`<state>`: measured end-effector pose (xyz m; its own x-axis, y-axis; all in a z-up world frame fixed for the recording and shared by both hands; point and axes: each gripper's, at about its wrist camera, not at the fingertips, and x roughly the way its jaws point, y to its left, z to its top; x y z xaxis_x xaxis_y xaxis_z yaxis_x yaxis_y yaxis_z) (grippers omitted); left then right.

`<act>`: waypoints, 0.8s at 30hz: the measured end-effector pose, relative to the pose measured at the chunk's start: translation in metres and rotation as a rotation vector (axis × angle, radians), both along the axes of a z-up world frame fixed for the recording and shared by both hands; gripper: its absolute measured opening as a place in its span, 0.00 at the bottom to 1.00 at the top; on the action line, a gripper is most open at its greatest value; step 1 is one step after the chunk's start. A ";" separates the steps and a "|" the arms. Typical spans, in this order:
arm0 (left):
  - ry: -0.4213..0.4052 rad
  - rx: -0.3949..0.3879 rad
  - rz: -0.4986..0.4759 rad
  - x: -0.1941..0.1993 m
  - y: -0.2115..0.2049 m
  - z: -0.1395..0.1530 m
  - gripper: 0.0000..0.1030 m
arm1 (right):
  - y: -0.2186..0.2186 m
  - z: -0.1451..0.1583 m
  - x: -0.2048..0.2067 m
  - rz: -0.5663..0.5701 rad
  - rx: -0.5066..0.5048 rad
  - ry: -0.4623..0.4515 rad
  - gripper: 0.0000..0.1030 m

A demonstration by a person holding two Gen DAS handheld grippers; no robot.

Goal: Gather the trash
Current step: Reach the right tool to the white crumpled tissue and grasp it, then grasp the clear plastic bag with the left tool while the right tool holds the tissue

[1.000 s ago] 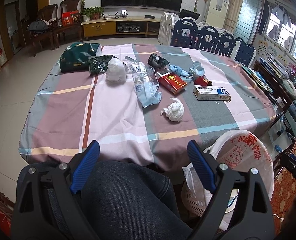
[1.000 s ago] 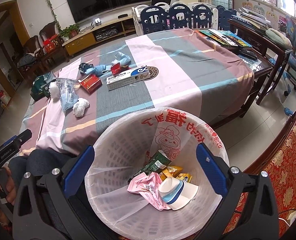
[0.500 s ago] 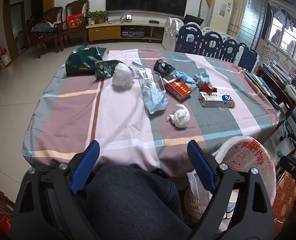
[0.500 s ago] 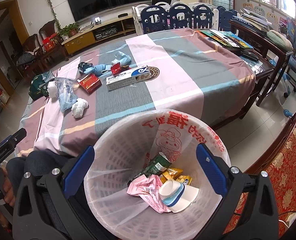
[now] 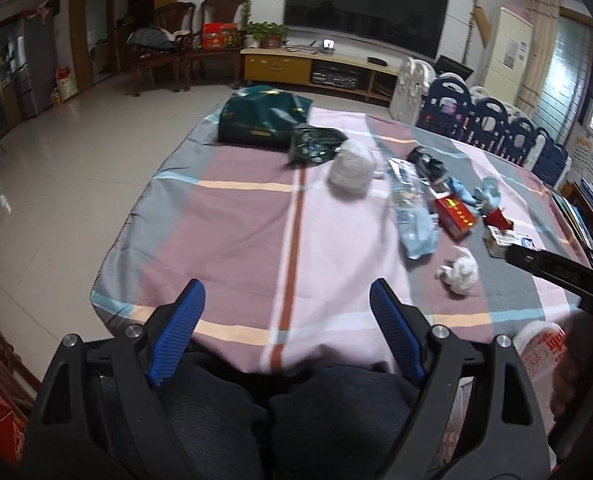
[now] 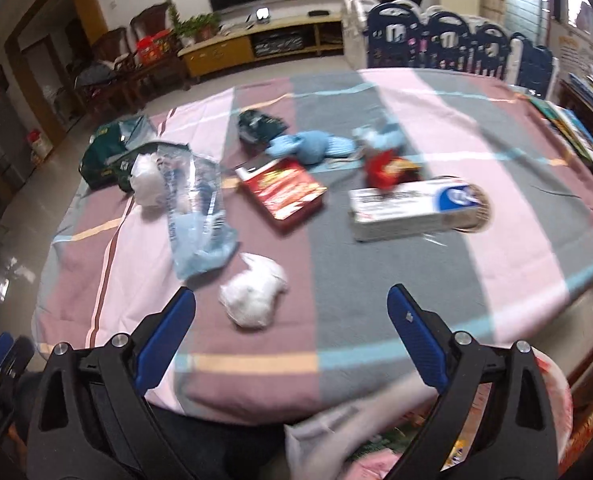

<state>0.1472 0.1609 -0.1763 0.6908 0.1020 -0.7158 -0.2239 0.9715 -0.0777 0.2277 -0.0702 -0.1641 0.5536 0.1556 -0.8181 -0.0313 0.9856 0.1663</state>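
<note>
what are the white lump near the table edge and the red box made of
The white lump: probably crumpled tissue or thin paper, matte, with soft irregular folds. The red box: seemingly glossy printed cardboard, flat with crisp edges and gold lettering; motion blur leaves both uncertain.

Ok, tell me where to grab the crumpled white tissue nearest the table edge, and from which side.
Take the crumpled white tissue across its bulky middle, coming down from above and the near edge. It is a soft, irregular wad lying apart from the other litter, so the open right hand-held gripper can straddle it.
</note>
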 end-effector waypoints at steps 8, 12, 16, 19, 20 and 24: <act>0.025 -0.018 0.046 0.001 0.023 -0.016 0.82 | 0.056 -0.046 0.030 0.091 -0.118 0.112 0.55; 0.033 -0.036 0.041 0.004 0.023 -0.021 0.82 | 0.056 -0.053 0.026 0.096 -0.158 0.103 0.31; 0.050 -0.017 0.032 0.006 0.017 -0.025 0.82 | 0.044 -0.051 0.023 0.079 -0.128 0.093 0.26; 0.056 -0.012 0.033 0.007 0.017 -0.026 0.82 | 0.038 -0.046 0.024 0.066 -0.102 0.093 0.26; 0.057 -0.013 0.035 0.007 0.017 -0.026 0.82 | 0.035 -0.044 0.023 0.063 -0.095 0.091 0.26; 0.062 -0.008 0.035 0.009 0.016 -0.028 0.82 | 0.023 -0.035 0.013 0.050 -0.075 0.073 0.26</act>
